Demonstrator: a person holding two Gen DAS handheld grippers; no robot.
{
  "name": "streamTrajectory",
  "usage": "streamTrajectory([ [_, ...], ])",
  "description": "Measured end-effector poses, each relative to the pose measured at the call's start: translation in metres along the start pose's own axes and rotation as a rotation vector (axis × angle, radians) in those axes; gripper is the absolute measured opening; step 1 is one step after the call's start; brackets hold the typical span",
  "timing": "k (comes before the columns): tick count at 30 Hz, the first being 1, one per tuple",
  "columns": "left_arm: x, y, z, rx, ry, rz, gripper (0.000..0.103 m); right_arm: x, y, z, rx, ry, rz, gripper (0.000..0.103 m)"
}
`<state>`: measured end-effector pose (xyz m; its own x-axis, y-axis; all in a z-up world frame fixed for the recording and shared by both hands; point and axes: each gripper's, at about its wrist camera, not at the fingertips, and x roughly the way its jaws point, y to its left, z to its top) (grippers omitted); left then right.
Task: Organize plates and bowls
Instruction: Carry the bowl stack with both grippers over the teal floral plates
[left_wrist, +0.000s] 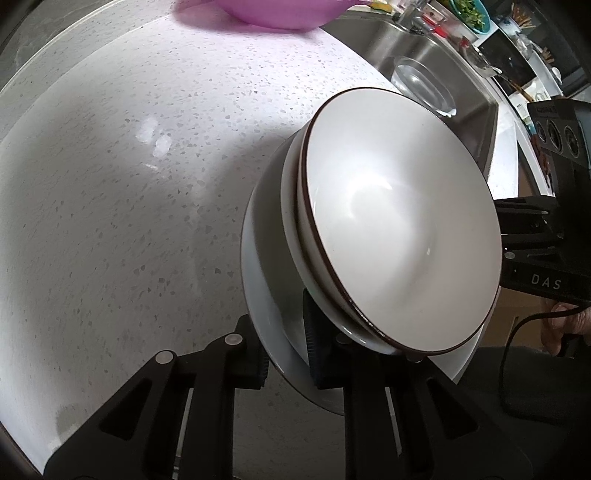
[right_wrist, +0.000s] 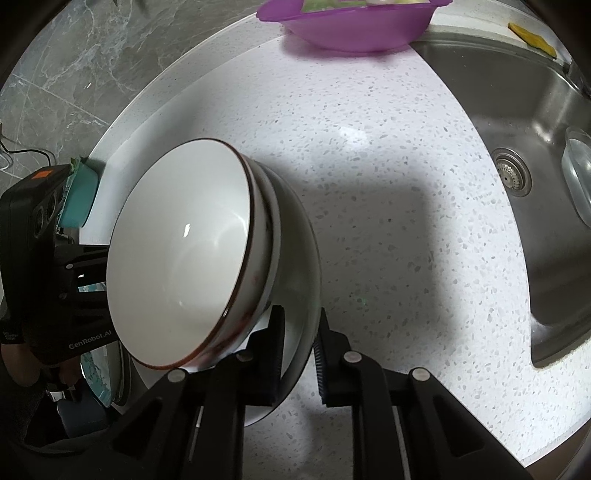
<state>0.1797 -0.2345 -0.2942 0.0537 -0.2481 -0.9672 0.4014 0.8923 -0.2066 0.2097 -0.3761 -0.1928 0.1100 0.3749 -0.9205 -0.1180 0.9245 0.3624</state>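
your left claw and right claw each pinch opposite rims of the plate, so the stack hangs between them over the speckled counter. glossy white bowls, brown-rimmed, sit nested on it, tilted; keep both sides level.

Left gripper: black two-finger tool, pointing steeply downward. Jaws drawn close together, ribbed pads pressed on either face of the rim of a white ceramic plate, one finger above it and one below. Seen from the right wrist camera, its black body sits at the far left edge, with part of a hand below it.

Right gripper: same black build, also pitched steeply down. Jaws nearly together, clamped on the opposite rim of that plate. A hand grips its handle.
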Motion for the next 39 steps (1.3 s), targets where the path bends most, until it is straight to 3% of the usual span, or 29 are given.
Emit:
streamTrajectory([
  [13,-0.038,0.007,-0.009,-0.059,-0.059,0.019,0.014,-0.017,0.018,0.013,-0.052,-0.013,0.015,0.017],
  [24,-0.095,0.014,-0.029,-0.118,-0.124,0.048,0.014,-0.043,0.055,0.024,-0.149,-0.022,0.031,0.017],
  [33,-0.133,0.021,-0.060,-0.198,-0.165,0.080,0.014,-0.053,0.092,0.032,-0.252,-0.014,0.050,0.017],
  [39,-0.158,0.036,-0.100,-0.279,-0.195,0.109,0.014,-0.047,0.125,0.034,-0.332,0.007,0.073,0.017],
])
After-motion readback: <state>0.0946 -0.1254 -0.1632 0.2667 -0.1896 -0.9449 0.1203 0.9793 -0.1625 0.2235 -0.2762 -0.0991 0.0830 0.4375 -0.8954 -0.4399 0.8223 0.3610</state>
